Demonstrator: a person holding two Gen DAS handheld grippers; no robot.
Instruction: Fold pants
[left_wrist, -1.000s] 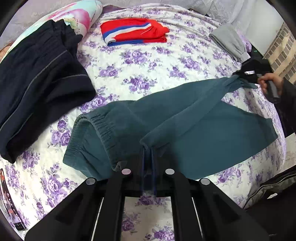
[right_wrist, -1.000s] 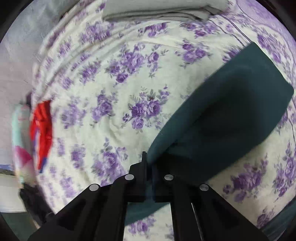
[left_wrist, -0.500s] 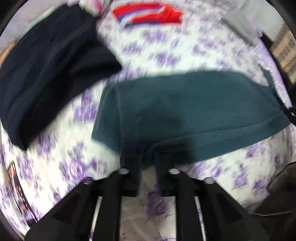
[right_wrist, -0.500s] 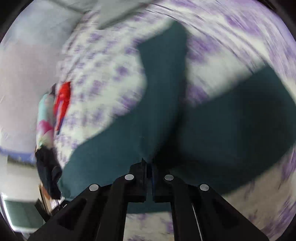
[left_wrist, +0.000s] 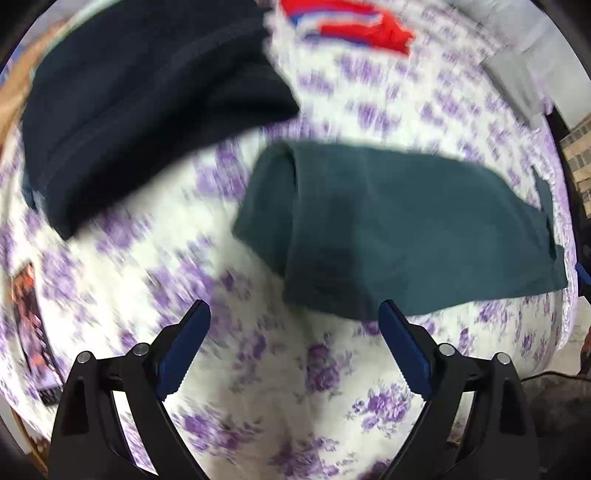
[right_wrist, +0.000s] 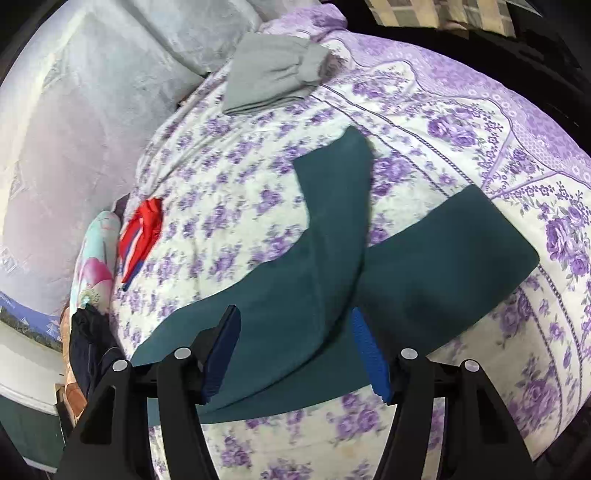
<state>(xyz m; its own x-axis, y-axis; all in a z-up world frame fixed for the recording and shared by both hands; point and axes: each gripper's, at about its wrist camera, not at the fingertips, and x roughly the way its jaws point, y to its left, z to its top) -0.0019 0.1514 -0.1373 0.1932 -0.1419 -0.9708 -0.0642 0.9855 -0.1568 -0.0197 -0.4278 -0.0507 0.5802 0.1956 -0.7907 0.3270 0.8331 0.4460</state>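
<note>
The dark teal pants (left_wrist: 399, 229) lie on the purple-flowered bedsheet (left_wrist: 295, 387), folded lengthwise with one half over the other. In the right wrist view the pants (right_wrist: 295, 295) show one leg (right_wrist: 336, 192) angled up and away and the other leg (right_wrist: 450, 254) stretched to the right. My left gripper (left_wrist: 294, 317) is open and empty, just short of the pants' near edge. My right gripper (right_wrist: 295, 326) is open and empty, hovering over the pants where the legs meet.
Black pants (left_wrist: 140, 96) lie at the left. A folded red, white and blue garment (left_wrist: 351, 22) lies at the far side. Folded grey pants (right_wrist: 273, 70) lie near the grey headboard (right_wrist: 74, 110). A floral pillow (right_wrist: 96, 258) sits at the left.
Both grippers let go of the teal pants and opened. The pants dropped flat onto the bed, folded over. Both grippers pulled back and up.
</note>
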